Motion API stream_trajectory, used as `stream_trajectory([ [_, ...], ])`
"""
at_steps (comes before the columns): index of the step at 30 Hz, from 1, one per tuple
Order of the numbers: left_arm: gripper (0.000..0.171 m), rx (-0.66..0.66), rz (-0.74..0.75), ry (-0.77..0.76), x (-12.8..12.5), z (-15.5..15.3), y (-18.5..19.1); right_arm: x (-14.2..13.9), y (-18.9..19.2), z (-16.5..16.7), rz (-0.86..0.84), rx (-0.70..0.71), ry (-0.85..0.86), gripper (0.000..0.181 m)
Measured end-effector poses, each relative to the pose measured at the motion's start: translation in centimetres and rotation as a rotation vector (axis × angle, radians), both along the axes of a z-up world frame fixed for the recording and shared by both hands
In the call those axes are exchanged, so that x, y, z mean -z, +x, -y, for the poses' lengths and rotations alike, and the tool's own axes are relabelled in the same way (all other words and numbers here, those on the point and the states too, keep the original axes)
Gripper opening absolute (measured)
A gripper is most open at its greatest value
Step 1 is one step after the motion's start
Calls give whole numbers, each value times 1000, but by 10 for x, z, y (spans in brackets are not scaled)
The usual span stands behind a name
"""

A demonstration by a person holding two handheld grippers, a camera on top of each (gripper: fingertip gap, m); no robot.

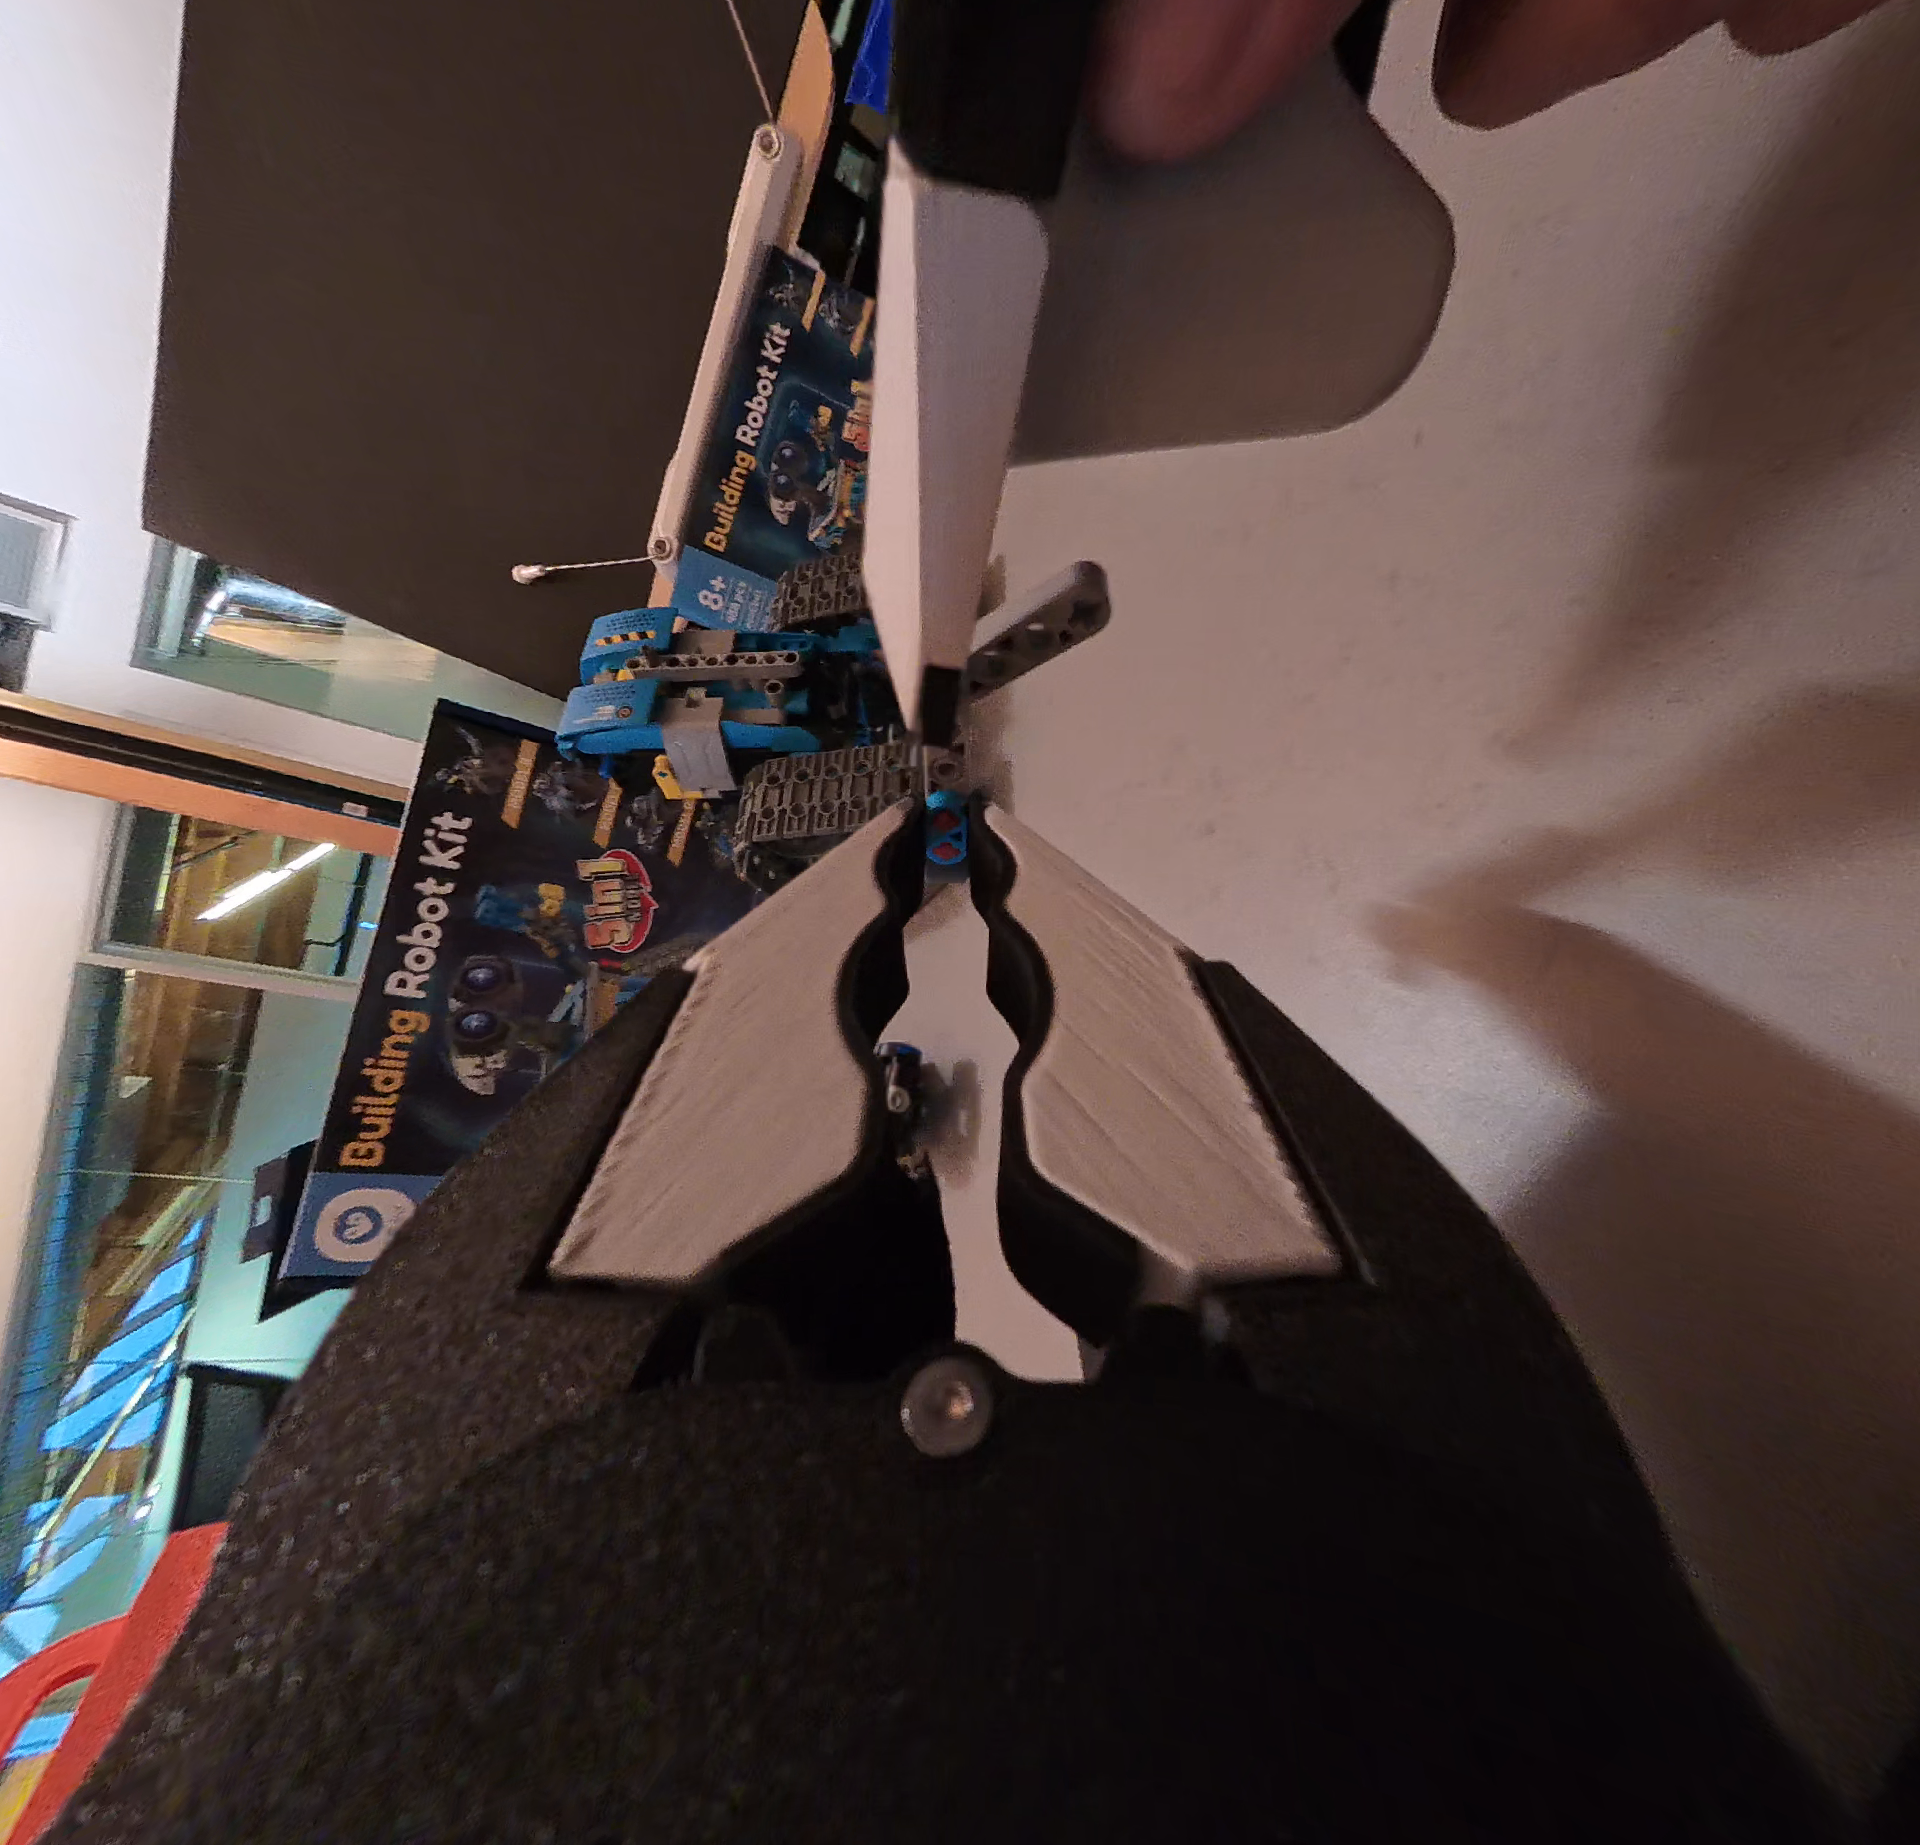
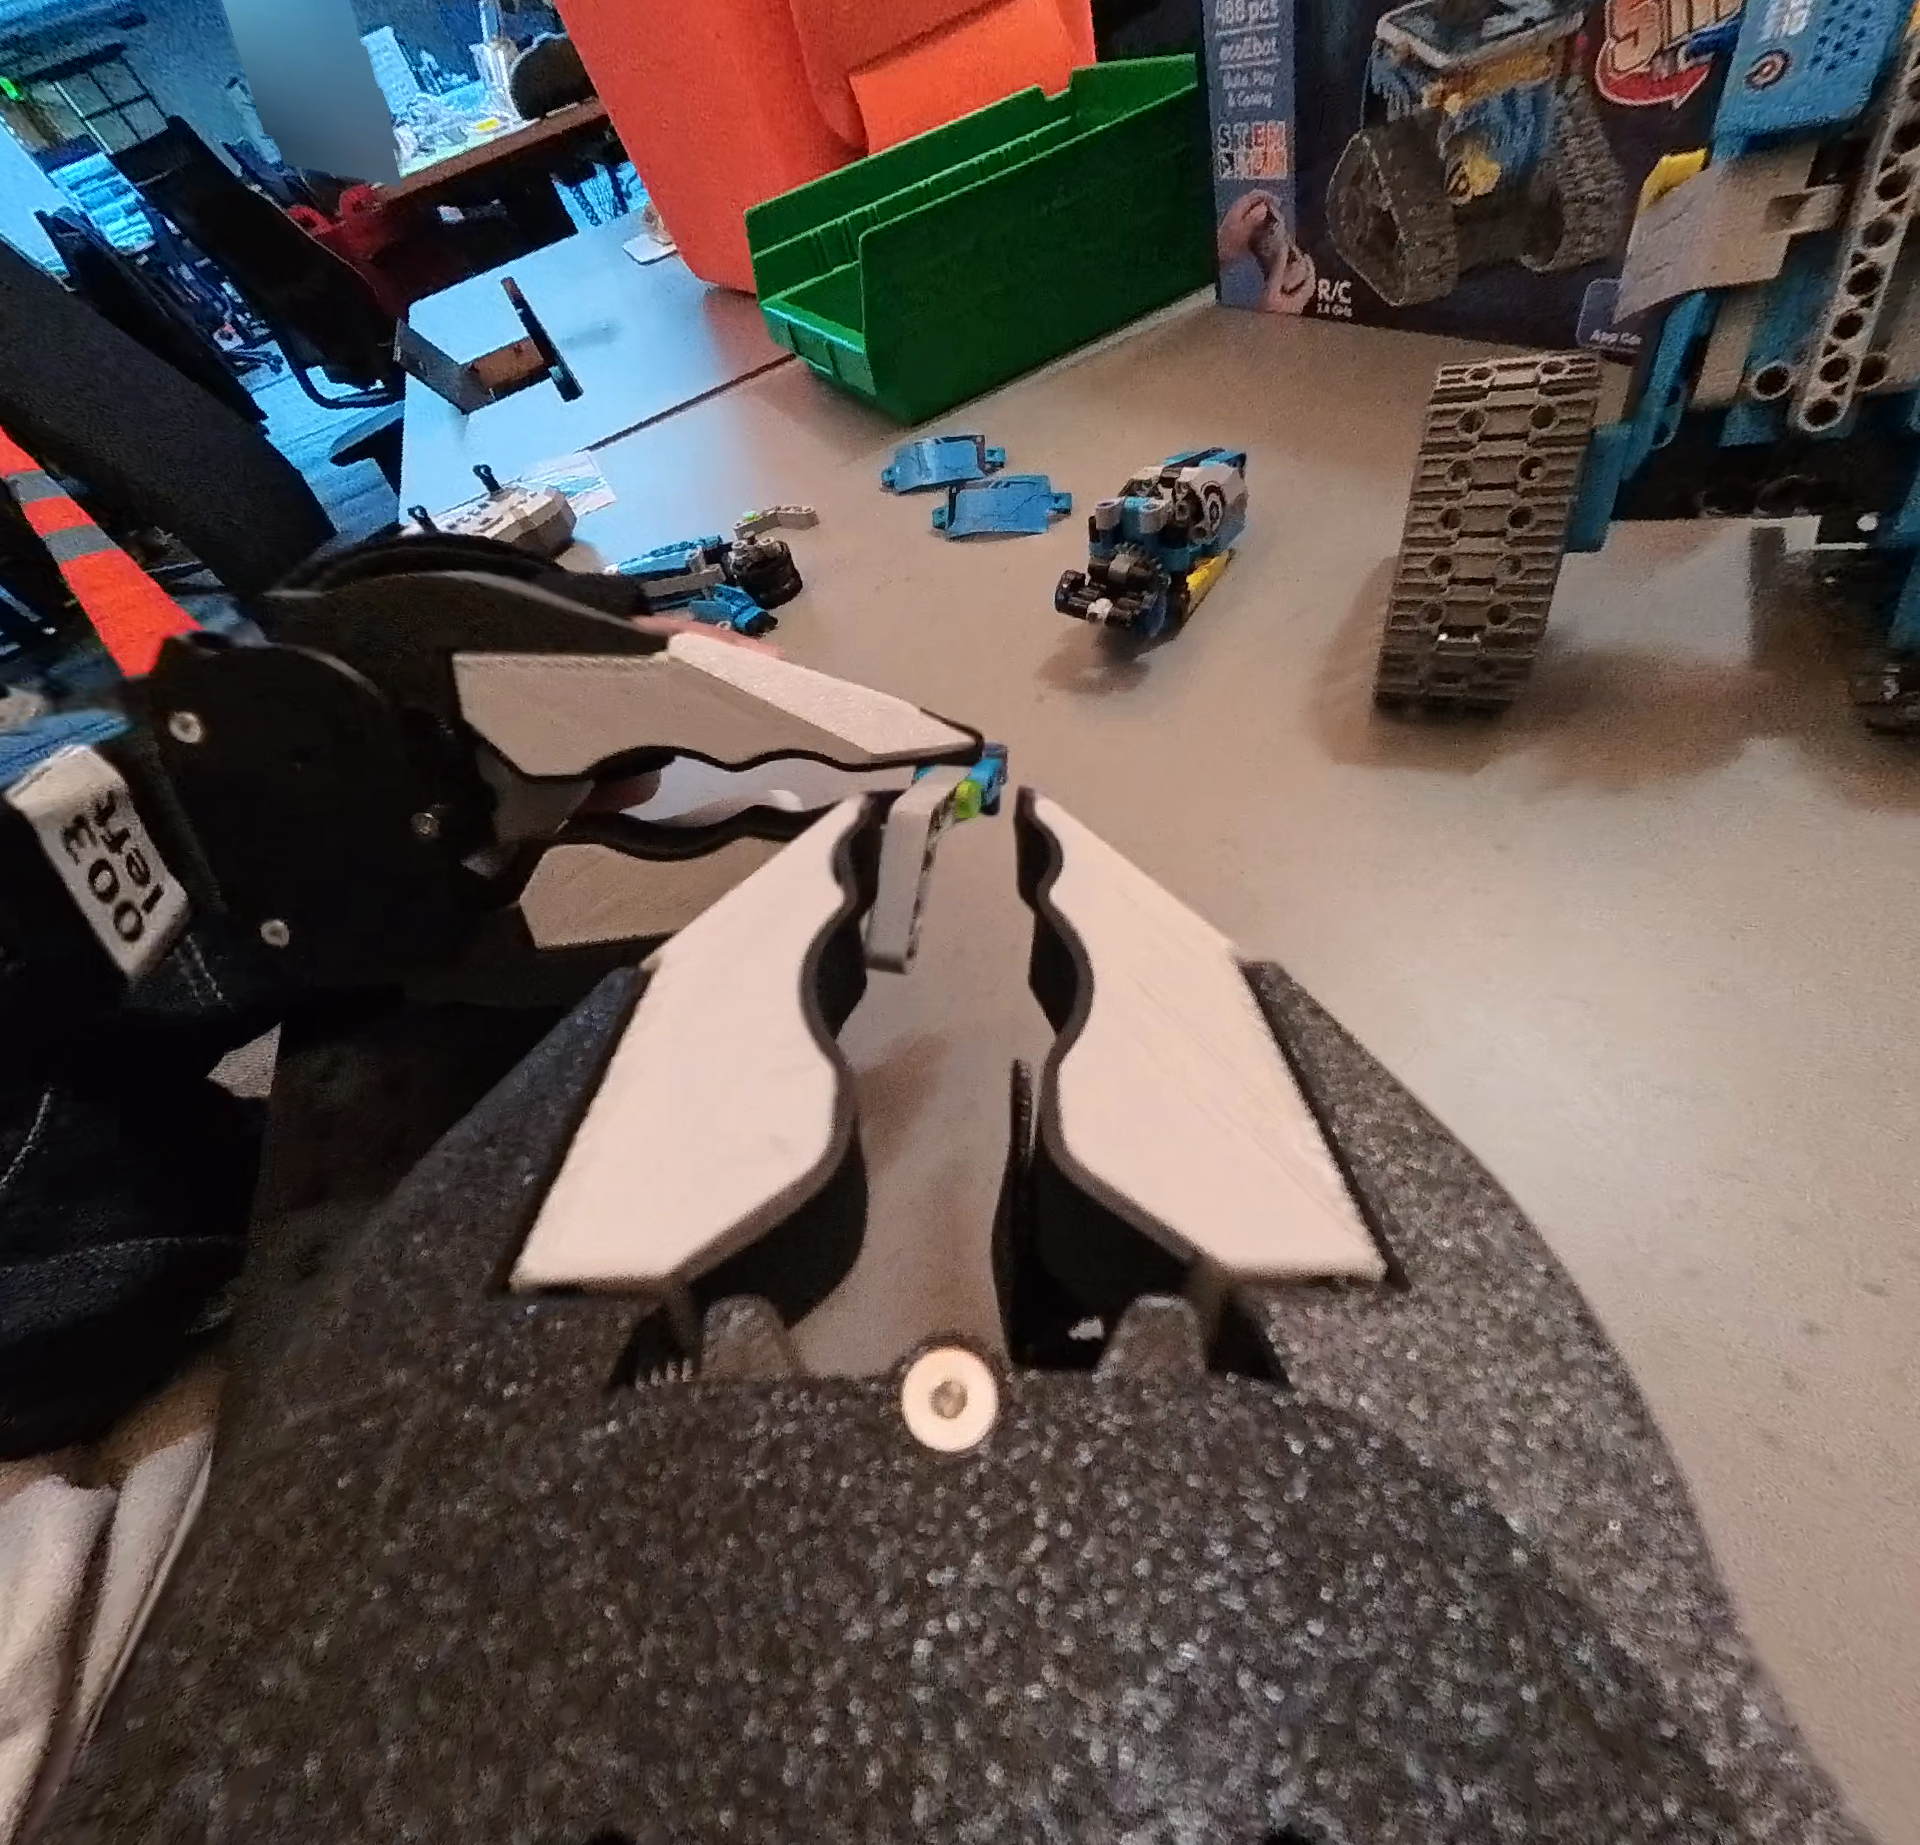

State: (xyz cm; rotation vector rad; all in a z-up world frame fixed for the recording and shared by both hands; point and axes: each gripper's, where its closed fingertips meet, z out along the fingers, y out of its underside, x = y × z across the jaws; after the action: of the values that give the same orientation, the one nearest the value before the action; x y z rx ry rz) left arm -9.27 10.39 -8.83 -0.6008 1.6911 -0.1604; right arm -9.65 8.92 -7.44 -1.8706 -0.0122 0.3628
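My left gripper (image 1: 945, 821) is shut on a small blue connector (image 1: 943, 841) with red holes, held above the table (image 1: 1351, 756). In the right wrist view the left gripper (image 2: 977, 756) comes in from the left and pinches this blue piece (image 2: 994, 759), which carries a lime-green pin (image 2: 966, 796). A grey holed beam (image 2: 907, 881) hangs from that piece and lies against the inner face of one finger of my right gripper (image 2: 945, 800). The right jaws stand apart around the beam. In the left wrist view the right gripper (image 1: 940, 704) points down from above, with the beam (image 1: 1039, 621) sticking out beside it.
A tracked blue-and-grey robot model (image 2: 1475, 548) stands at the right, with kit boxes (image 2: 1455, 112) behind it. A green bin (image 2: 987, 268) and an orange object (image 2: 790, 60) are at the back. A small blue assembly (image 2: 1153, 548), blue panels (image 2: 977, 491) and loose parts (image 2: 717, 574) lie on the table. The grippers are tip to tip, or close to it.
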Motion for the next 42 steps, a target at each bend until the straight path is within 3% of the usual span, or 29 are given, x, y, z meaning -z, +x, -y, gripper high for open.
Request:
stream_trajectory([
  [3, 6, -1, 4, 13, -1, 0, 0, 2, -1, -1, 37, 6, -9, 23],
  [4, 6, -4, 10, 23, -1, 0, 0, 2, -3, -1, 43, -5, -10, 8],
  [6, 7, -2, 22, 13, -2, 0, 1, 4, 0, 0, 106, 13, -17, 6],
  [8, 10, -6, 43, -125, -6, -2, 1, 1, 3, 0, 170, 39, 8, 6],
  [10, 19, -2, 74, -373, -15, -9, 1, -6, 7, 2, 291, 64, 52, 6],
  [13, 24, 70, 90, -902, -26, -16, -1, -19, 7, 6, 553, 109, 137, 6],
  [16, 23, 308, 59, -1537, -48, -7, -9, -33, 4, 9, 747, 159, 219, 6],
  [18, 23, 485, 7, -1878, -62, -1, -15, -45, 2, 11, 801, 195, 279, 6],
  [21, 24, 675, -77, -2150, -76, 11, -22, -64, -1, 18, 823, 240, 378, 6],
  [28, 18, 765, -92, -2280, -82, 21, -23, -65, -17, 17, 871, 193, 422, 6],
  [30, 6, 766, -80, -2271, -83, 19, -23, -64, -18, 16, 875, 189, 417, 6],
  [34, 5, 750, -55, -2192, -84, 18, -25, -60, -22, 15, 778, 146, 410, 8],
  [36, 6, 717, -80, -2095, -79, 19, -26, -53, -24, 15, 566, 84, 369, 9],
  [39, 6, 620, -171, -1917, -62, 21, -26, -51, -24, 20, 50, -106, 277, 34],
  [42, 6, 626, -274, -1778, -53, 33, -33, -37, -25, 25, -216, -250, 154, 30],
])
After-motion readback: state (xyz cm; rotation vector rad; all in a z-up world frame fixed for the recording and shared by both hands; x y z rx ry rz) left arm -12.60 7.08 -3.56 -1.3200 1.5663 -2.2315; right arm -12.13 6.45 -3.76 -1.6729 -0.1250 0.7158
